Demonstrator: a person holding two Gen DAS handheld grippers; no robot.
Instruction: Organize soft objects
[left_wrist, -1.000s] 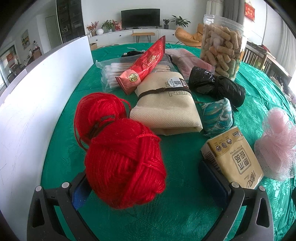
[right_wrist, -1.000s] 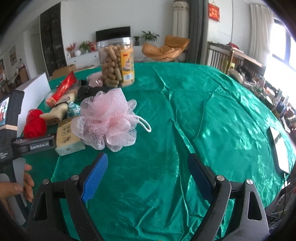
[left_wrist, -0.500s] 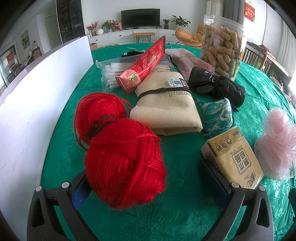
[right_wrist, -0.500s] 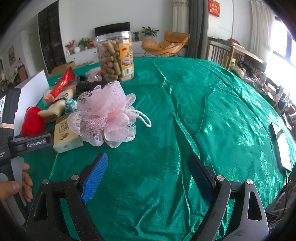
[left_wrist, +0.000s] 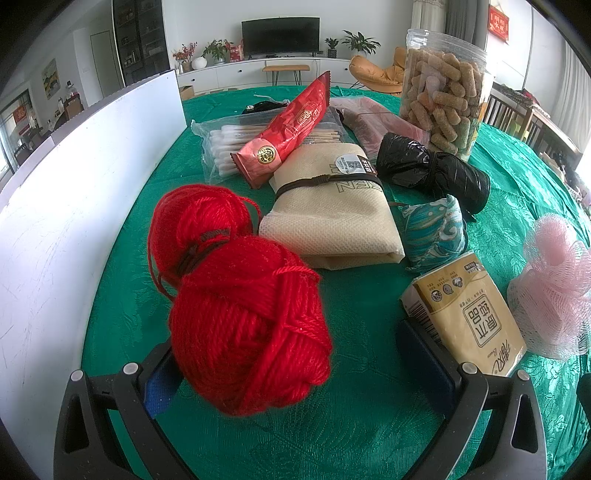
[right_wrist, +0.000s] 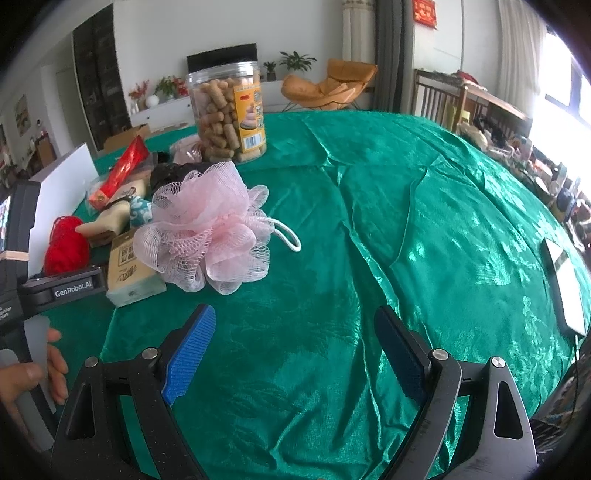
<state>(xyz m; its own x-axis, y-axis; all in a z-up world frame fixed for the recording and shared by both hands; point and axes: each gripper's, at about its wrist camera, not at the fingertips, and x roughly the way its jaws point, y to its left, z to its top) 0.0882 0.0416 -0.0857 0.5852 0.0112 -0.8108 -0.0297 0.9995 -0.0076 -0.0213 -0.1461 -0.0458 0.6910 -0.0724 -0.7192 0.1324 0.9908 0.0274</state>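
Jaws on both grippers stand wide with nothing held. On my left gripper (left_wrist: 288, 365) the red yarn skein (left_wrist: 243, 314) sits between the fingers, close against the left pad, which it partly hides; the right pad is well clear of it and just beside the tissue pack. My right gripper (right_wrist: 291, 350) hovers over bare cloth, its jaws spread, with the pink mesh pouf lying ahead and to the left of it.

Largest first. Green satin cloth (right_wrist: 406, 229) covers the round table, creased toward the right. White board (left_wrist: 74, 206) stands upright along the left edge. Clear jar of snack sticks (left_wrist: 443, 99) stands upright at the back. Beige folded bag (left_wrist: 332, 218), bound by a brown strap, lies mid-table just behind the yarn. Pink mesh pouf (right_wrist: 210, 218) rests on the cloth to the right of the group, its white loop cord trailing to the right; its near-left side overlaps the tissue pack (left_wrist: 469, 321). Red snack packet (left_wrist: 288, 129) lies tilted across a clear bag of cotton swabs (left_wrist: 229, 144). Black plastic bag roll (left_wrist: 436, 170) lies between the jar and the beige bag. Small teal patterned pouch (left_wrist: 436, 229) sits just beside the beige bag's right edge, behind the tissue pack.

In the right wrist view a hand (right_wrist: 33, 373) grips the left tool's handle at the frame's left edge.
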